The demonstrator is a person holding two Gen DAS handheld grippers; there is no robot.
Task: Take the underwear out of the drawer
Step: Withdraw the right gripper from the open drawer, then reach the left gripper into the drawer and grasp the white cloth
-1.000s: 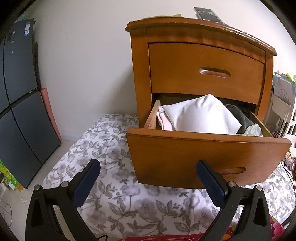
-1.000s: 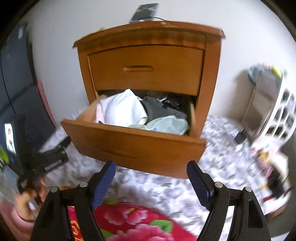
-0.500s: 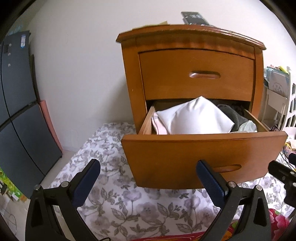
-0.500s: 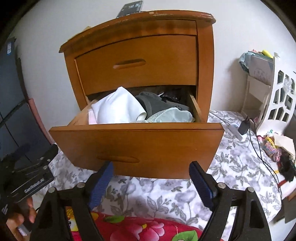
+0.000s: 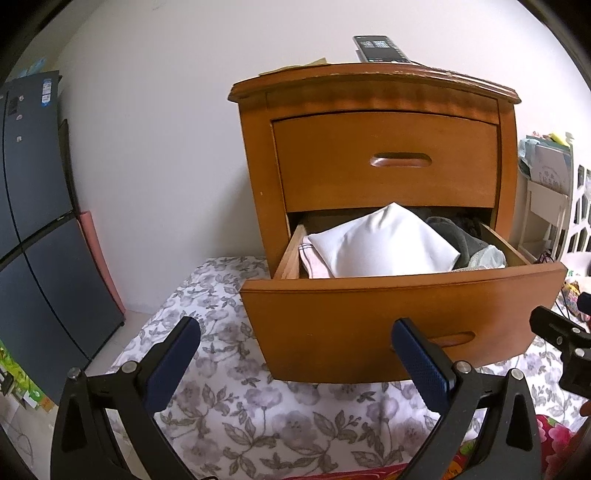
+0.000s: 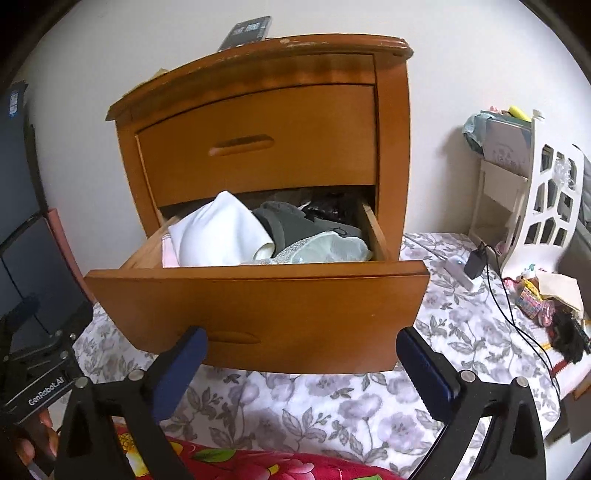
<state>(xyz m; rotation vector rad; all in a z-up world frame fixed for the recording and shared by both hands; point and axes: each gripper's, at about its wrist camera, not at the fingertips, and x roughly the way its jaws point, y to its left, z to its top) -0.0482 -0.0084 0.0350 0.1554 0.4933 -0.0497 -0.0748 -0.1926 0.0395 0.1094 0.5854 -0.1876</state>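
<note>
Hovering in front of the pulled-out lower drawer (image 6: 258,306), I have both tools aimed down at its contents, neither touching anything. My right gripper (image 6: 301,354) has just been spreading its jaws and they now stand wide, with nothing between them but the drawer front behind; I judge that width is meant to take a bunched handful of cloth. My left gripper (image 5: 295,347) is spread wide too and empty, held low by the drawer's left corner, probably to stay out of the way.

The clothes sit heaped inside the drawer, which is why I look over its front edge: a white folded piece (image 6: 218,232) on the left, a grey piece (image 6: 295,225) behind the middle, and a pale mint piece with a lace edge (image 6: 328,249) at the right front. The mint one looks like the underwear, though I can't be sure from here. The upper drawer (image 6: 258,140) is closed, and a remote (image 6: 247,31) lies on the cabinet top.
</note>
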